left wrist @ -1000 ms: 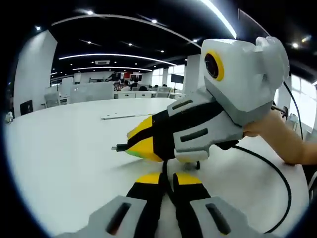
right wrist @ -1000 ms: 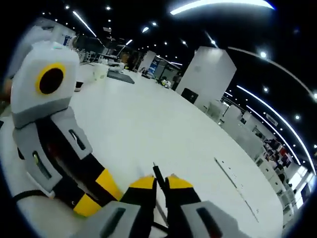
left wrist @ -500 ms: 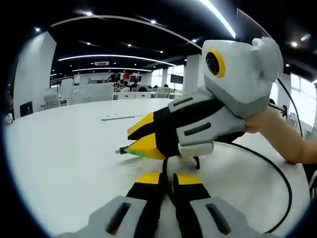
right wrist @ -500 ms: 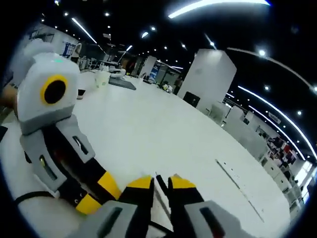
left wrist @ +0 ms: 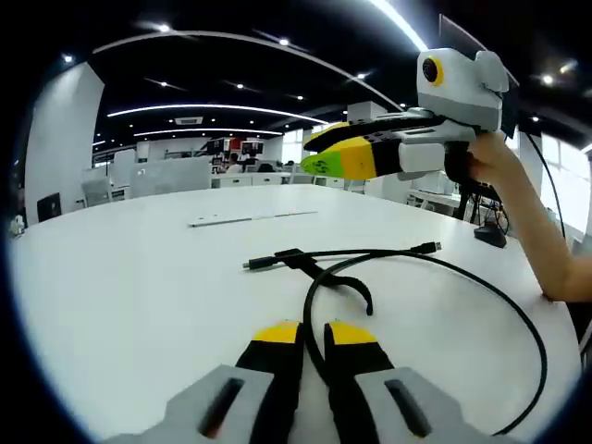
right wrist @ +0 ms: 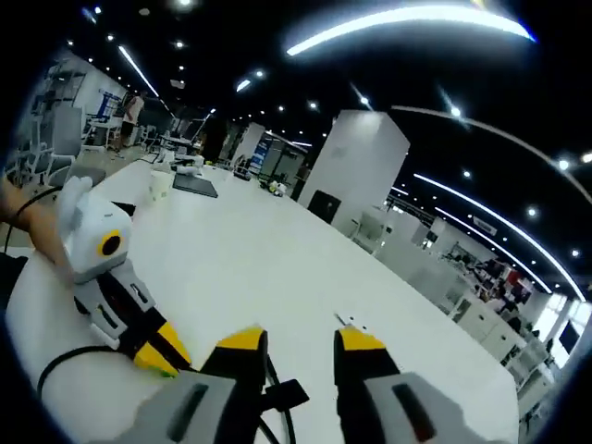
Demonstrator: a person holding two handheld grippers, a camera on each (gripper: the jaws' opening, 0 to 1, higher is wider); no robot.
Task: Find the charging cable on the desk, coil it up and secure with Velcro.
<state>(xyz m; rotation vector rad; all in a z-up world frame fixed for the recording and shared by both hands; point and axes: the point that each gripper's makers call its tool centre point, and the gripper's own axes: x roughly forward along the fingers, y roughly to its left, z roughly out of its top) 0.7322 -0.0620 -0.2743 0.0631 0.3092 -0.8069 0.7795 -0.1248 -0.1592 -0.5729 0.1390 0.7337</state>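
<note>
Two hand-held tools work over a broad white bench [left wrist: 120, 277] in a large open office. In the left gripper view, the left tool [left wrist: 313, 335] sits at 6 o'clock, its yellow-tipped jaws pressed nearly together on a strand of the black charging cable [left wrist: 388, 257], which rises between them. From there the cable curves up in a loop toward the middle of the view, then sweeps wide out to 4 o'clock. One plug end lies flat on the bench near the centre, pointing toward 9 o'clock; the other plug end lies toward 2 o'clock. A black Velcro strap [left wrist: 298, 258] is wrapped on the cable just beside the first plug.

At 1 o'clock in this view the right tool [left wrist: 319, 155] is held in the air by a person's hand [left wrist: 488, 159], well above the bench.

In the right gripper view, the right tool [right wrist: 301, 340] has its jaws spread apart with nothing between them. Below the gap, part of the cable shows. The left tool [right wrist: 159, 356] rests low at 8 o'clock, touching the bench. A pale cup [right wrist: 162, 184] stands far back at 10 o'clock; its contents cannot be seen
</note>
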